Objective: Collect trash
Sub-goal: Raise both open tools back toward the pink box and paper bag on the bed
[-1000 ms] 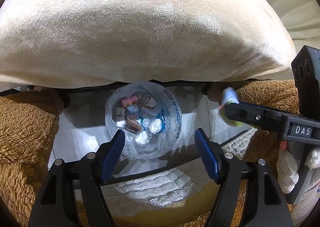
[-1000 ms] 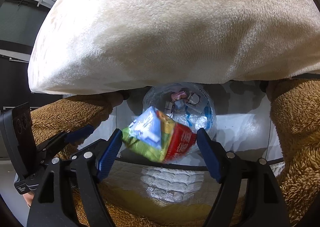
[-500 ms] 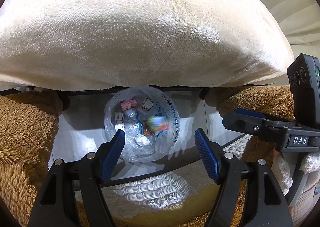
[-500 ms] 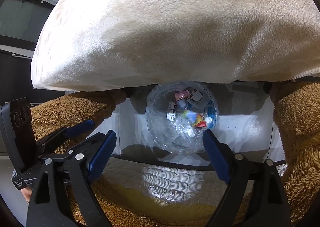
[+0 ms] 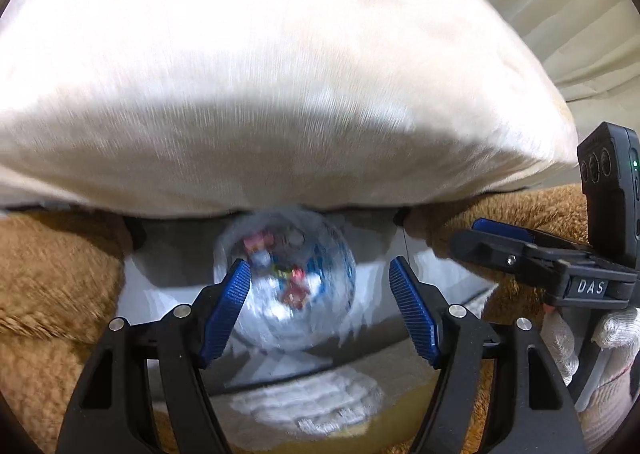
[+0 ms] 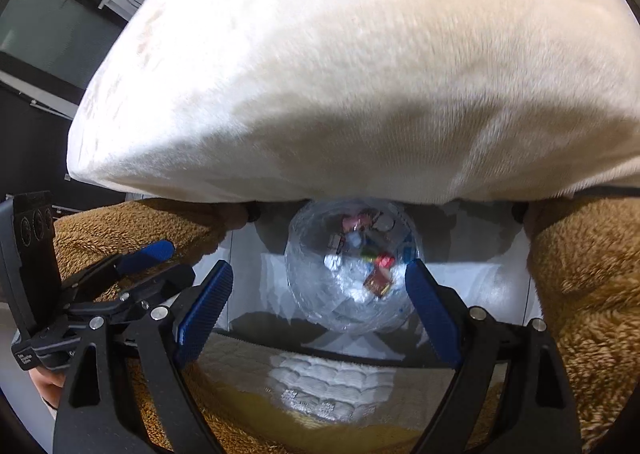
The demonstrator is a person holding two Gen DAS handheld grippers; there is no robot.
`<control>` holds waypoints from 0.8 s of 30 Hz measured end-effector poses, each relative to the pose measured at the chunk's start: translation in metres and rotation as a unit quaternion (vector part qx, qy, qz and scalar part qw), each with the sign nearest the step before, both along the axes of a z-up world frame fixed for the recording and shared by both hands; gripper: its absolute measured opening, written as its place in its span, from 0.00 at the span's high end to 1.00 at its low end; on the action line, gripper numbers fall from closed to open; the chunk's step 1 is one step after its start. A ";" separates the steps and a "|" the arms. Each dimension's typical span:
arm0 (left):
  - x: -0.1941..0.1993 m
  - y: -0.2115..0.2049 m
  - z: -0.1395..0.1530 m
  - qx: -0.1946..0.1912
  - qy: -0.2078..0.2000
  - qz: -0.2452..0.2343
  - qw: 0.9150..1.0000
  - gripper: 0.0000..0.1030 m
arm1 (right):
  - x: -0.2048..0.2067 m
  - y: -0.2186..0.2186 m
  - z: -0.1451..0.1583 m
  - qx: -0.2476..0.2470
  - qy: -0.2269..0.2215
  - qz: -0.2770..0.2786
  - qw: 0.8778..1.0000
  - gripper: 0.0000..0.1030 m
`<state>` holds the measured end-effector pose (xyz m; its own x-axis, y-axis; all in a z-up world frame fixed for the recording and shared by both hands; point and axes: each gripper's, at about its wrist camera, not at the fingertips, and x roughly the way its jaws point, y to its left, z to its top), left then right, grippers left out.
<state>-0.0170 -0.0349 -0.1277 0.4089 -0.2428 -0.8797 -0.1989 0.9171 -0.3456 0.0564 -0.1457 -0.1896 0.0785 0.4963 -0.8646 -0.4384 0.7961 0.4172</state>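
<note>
- Two hand-held grippers hang side by side over a clear plastic-lined trash bin (image 6: 350, 266), which sits low and straight ahead of both, on pale floor just under the edge of a big cream cushion (image 6: 360, 73).
- The right gripper (image 6: 318, 308) stands wide apart with nothing between its blue pads; the bin's mouth shows squarely in the gap, a touch toward the right-hand finger.
- The left gripper (image 5: 320, 310) is likewise spread wide and empty; in its blurred view the bin (image 5: 286, 278) sits left of centre, partly behind the left-hand pad.
- Inside the bin lie colourful wrappers (image 6: 378, 280), red, pink and green among crumpled white scraps; no loose trash shows outside it in either view.
- Seen from the left wrist, the right gripper (image 5: 504, 250) reaches in from the right, level with the bin and beside it, gripped by a white-gloved hand (image 5: 580, 342).
- Brown fleece (image 6: 588, 286) flanks the bin on both sides.
- Judging by this, both tools are about equally near the bin; whichever goes for more trash must turn away from it, since nothing left to collect lies ahead.
</note>
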 end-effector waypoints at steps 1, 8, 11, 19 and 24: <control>-0.001 0.000 0.004 0.000 -0.011 -0.001 1.000 0.31 | -0.001 -0.001 0.006 0.008 -0.016 0.003 1.000 0.16; -0.009 0.009 0.039 0.021 -0.099 0.005 0.995 0.31 | -0.007 -0.019 0.050 0.045 -0.143 -0.016 0.989 0.16; -0.010 0.018 0.054 0.025 -0.134 0.014 0.991 0.31 | -0.006 -0.024 0.067 0.060 -0.190 -0.015 0.980 0.16; 0.001 0.040 0.092 0.045 -0.207 0.029 0.977 0.21 | 0.017 -0.027 0.101 0.081 -0.265 -0.020 0.961 0.13; 0.017 0.059 0.117 0.061 -0.241 0.025 0.968 0.12 | 0.039 -0.008 0.116 0.085 -0.290 -0.016 0.953 0.04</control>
<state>0.0002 0.0241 -0.0108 0.7873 -0.1191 -0.6049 -0.0861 0.9503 -0.2992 0.0949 -0.1539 -0.0738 0.5369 0.6151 -0.5775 -0.6110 0.7554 0.2365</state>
